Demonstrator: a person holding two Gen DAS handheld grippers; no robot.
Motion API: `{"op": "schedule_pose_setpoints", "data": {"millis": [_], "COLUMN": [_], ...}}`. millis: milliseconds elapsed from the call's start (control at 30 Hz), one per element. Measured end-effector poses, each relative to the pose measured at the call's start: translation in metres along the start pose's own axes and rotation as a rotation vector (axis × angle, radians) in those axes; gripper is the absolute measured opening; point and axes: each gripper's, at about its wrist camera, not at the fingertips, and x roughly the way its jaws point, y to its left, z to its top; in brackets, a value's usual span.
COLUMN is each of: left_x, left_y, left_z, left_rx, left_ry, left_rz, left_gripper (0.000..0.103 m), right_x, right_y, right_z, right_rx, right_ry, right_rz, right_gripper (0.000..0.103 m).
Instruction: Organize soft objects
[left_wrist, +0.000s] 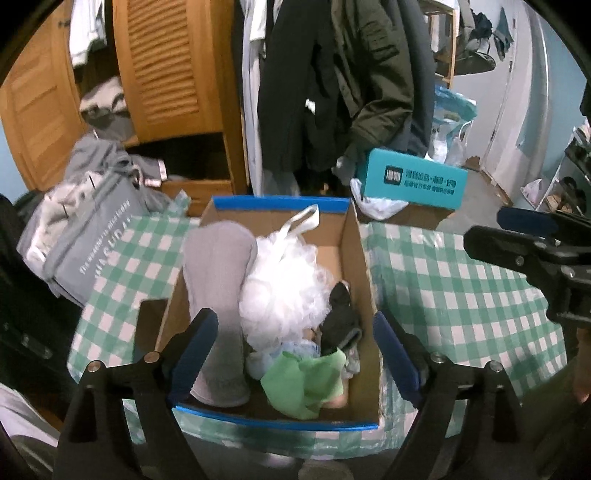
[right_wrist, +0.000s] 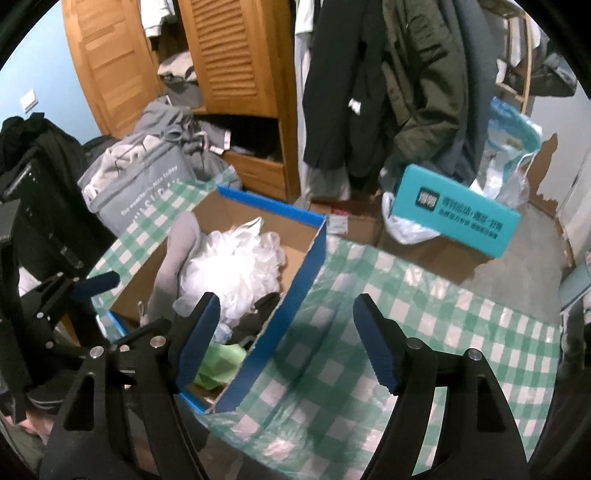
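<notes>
Table, covered in a green-and-white checked cloth, carries one open cardboard box with blue-taped rims; the cloth to the right of the box lies bare. Box contents, by size: a white mesh bath puff at the centre, a grey padded piece leaning along the left wall, a green cloth at the near end, and a dark sock by the right wall. All soft objects in view sit inside the box, so the task is judged at or near its final step.

Left tool hovers above the box, jaws wide apart, gripping nothing. Right tool hangs over the box's right rim and the bare cloth, jaws likewise spread and empty.

Next move, as judged: check for loose items outside the box; if none, withdraw both tools without snagging the puff's loop.
</notes>
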Motion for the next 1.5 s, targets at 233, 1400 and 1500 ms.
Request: {"op": "schedule_pose_setpoints", "data": {"millis": [233, 1400, 1500], "left_x": [-0.019, -0.019, -0.019], "left_y": [-0.017, -0.043, -0.042], "left_z": [0.008, 0.018, 0.018], "left_rx": [0.049, 0.081, 0.077], "left_ry": [-0.081, -0.088, -0.089], "left_rz": [0.031, 0.054, 0.056], "left_gripper": [0.102, 0.102, 0.102], "right_x": [-0.019, -0.024, -0.024], "right_y": [-0.017, -0.054, -0.053], "right_z": [-0.009, -0.029, -0.028], "right_rx": [0.033, 0.066, 0.068], "right_ry": [-0.032, -0.05, -0.051], "right_rz": [0.01, -0.038, -0.039], "right_gripper": [0.076, 0.078, 0.078]}}
